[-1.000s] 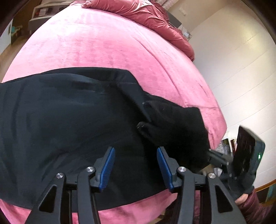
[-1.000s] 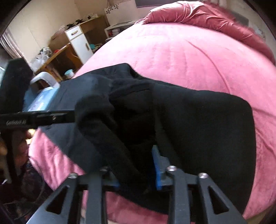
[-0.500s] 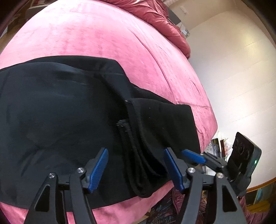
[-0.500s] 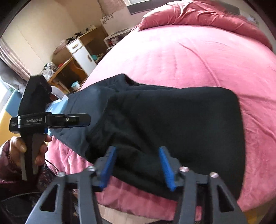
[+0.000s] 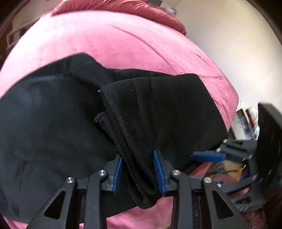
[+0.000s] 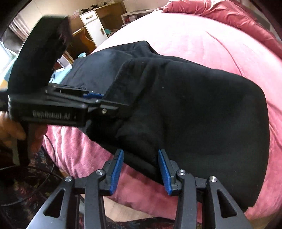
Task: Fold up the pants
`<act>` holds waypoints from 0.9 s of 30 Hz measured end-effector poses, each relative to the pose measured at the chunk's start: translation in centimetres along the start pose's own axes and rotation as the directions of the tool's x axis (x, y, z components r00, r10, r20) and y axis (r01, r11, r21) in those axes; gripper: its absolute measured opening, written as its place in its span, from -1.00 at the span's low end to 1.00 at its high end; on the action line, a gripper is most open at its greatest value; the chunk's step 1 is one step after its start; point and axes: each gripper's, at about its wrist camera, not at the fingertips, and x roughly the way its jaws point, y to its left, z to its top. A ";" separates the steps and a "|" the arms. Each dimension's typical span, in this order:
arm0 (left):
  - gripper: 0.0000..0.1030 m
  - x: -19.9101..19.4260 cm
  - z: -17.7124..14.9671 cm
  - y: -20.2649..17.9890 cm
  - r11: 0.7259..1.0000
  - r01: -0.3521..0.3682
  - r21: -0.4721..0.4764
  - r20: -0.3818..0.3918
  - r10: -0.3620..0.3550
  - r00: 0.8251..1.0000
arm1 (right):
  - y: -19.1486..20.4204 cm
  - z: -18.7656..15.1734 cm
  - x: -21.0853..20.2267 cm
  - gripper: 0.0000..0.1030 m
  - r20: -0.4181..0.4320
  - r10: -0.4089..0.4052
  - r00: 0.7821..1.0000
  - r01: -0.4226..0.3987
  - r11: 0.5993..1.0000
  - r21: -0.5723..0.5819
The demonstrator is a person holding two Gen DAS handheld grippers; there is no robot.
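Left wrist view: one pair of black pants (image 5: 158,112), folded over, lying on one pink bed (image 5: 123,44). I have my left gripper (image 5: 138,173) spread, its two blue pads either side of the stacked hem edges at the near bed edge, not pinching. Ahead and to its right sits the right gripper (image 5: 208,156); from here I cannot tell its gap. One rumpled pink duvet (image 5: 123,7) lies far ahead.

Right wrist view: the same pants (image 6: 193,105) lie straight ahead. My right gripper (image 6: 141,170) is spread, pads flanking a drooping fold at the near edge, nothing clamped. To its left, the left gripper (image 6: 93,96) reaches the hem from the side. One white cabinet (image 6: 93,26) stands far ahead-left.

Handling, my judgement: soft, thick fleece-like cloth, light, limp, not fragile; layers will slide apart, so I would take hold across all stacked hem layers together, at the corners.

Count: pants one, grippers two, bed one.
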 end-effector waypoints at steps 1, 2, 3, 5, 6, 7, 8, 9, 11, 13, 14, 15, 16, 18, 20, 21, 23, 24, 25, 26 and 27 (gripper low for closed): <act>-0.39 -0.3 -0.1 -0.1 1.000 -0.015 0.015 0.014 0.015 1.000 | -0.4 -0.1 -0.4 -0.20 0.003 -0.006 1.000 0.006 1.000 0.012; -0.43 -0.6 -0.3 -0.3 0.999 -0.036 0.035 0.030 0.035 0.999 | -0.9 -0.3 -0.9 -0.20 0.011 -0.014 1.000 0.014 0.999 0.033; -0.46 -0.7 -0.5 -0.8 0.996 -0.062 0.059 0.048 0.059 0.997 | -1.7 -0.5 -1.6 -0.20 0.023 -0.027 0.999 0.026 0.998 0.061; -0.51 -1.3 -1.2 -0.9 0.992 -0.088 0.088 0.072 0.082 0.994 | -3.1 -1.1 -2.6 -0.20 0.036 -0.059 0.998 0.055 0.993 0.106; -0.53 -1.4 -1.3 -1.1 0.990 -0.101 0.097 0.083 0.093 0.992 | -3.9 -1.4 -3.0 -0.20 0.043 -0.078 0.996 0.071 0.988 0.138; -0.54 -1.5 -1.4 -1.3 0.988 -0.114 0.107 0.097 0.103 0.990 | -4.9 -1.6 -3.3 -0.20 0.050 -0.089 0.995 0.079 0.981 0.176; -0.54 -1.4 -1.8 -1.9 0.986 -0.122 0.114 0.103 0.110 0.989 | -5.5 -1.8 -3.5 -0.20 0.055 -0.092 0.994 0.079 0.976 0.204; -0.54 -1.5 -1.9 -1.9 0.984 -0.132 0.123 0.106 0.119 0.987 | -6.3 -2.0 -3.7 -0.20 0.065 -0.091 0.994 0.073 0.968 0.241; -0.54 -1.5 -2.3 -2.3 0.983 -0.134 0.127 0.105 0.121 0.987 | -7.1 -2.2 -3.5 -0.20 0.062 -0.085 0.994 0.065 0.960 0.274; -0.54 -1.4 -2.5 -2.5 0.978 -0.156 0.140 0.108 0.141 0.984 | -7.2 -2.4 -2.8 -0.20 0.041 -0.095 0.995 0.080 0.958 0.274; -0.52 -0.9 -2.5 -3.2 0.978 -0.156 0.137 0.108 0.142 0.984 | -7.2 -2.4 -2.5 -0.20 0.033 -0.096 0.995 0.084 0.960 0.268; -0.48 -0.7 -2.5 -3.4 0.978 -0.162 0.129 0.108 0.148 0.983 | -7.1 -2.3 -2.2 -0.20 0.024 -0.103 0.994 0.094 0.961 0.261; -0.46 -0.7 -2.5 -3.5 0.979 -0.165 0.123 0.112 0.151 0.982 | -7.1 -2.2 -2.1 -0.19 0.020 -0.110 0.994 0.101 0.961 0.257; -0.40 -0.1 -2.4 -4.7 0.980 -0.164 0.111 0.121 0.150 0.981 | -7.1 -2.2 -2.2 -0.19 0.018 -0.113 0.993 0.105 0.961 0.256; -0.32 -0.5 -2.7 -4.5 0.980 -0.172 0.100 0.128 0.159 0.979 | -6.6 -2.1 -1.9 -0.19 0.015 -0.118 0.993 0.111 0.961 0.254; -0.28 -0.7 -2.8 -4.3 0.981 -0.170 0.091 0.130 0.157 0.979 | -6.4 -2.1 -1.9 -0.19 0.014 -0.122 0.992 0.115 0.961 0.253; -0.22 -1.1 -3.3 -3.6 0.982 -0.170 0.078 0.138 0.158 0.978 | -6.1 -1.9 -1.9 -0.18 0.011 -0.133 0.991 0.126 0.962 0.244; -0.20 -1.5 -3.5 -3.4 0.982 -0.171 0.077 0.144 0.159 0.977 | -5.6 -1.7 -1.6 -0.18 0.009 -0.138 0.990 0.132 0.962 0.241; -0.19 -1.9 -3.7 -3.1 0.982 -0.177 0.071 0.151 0.164 0.975 | -5.5 -1.6 -1.6 -0.18 0.006 -0.144 0.990 0.139 0.961 0.239; -0.17 -2.4 -3.8 -2.9 0.982 -0.179 0.068 0.158 0.166 0.973 | -5.4 -1.7 -1.6 -0.18 0.006 -0.149 0.989 0.144 0.961 0.237; -0.16 -2.7 -4.0 -2.8 0.981 -0.181 0.066 0.163 0.169 0.972 | -5.2 -1.5 -1.7 -0.18 0.010 -0.157 0.988 0.151 0.961 0.231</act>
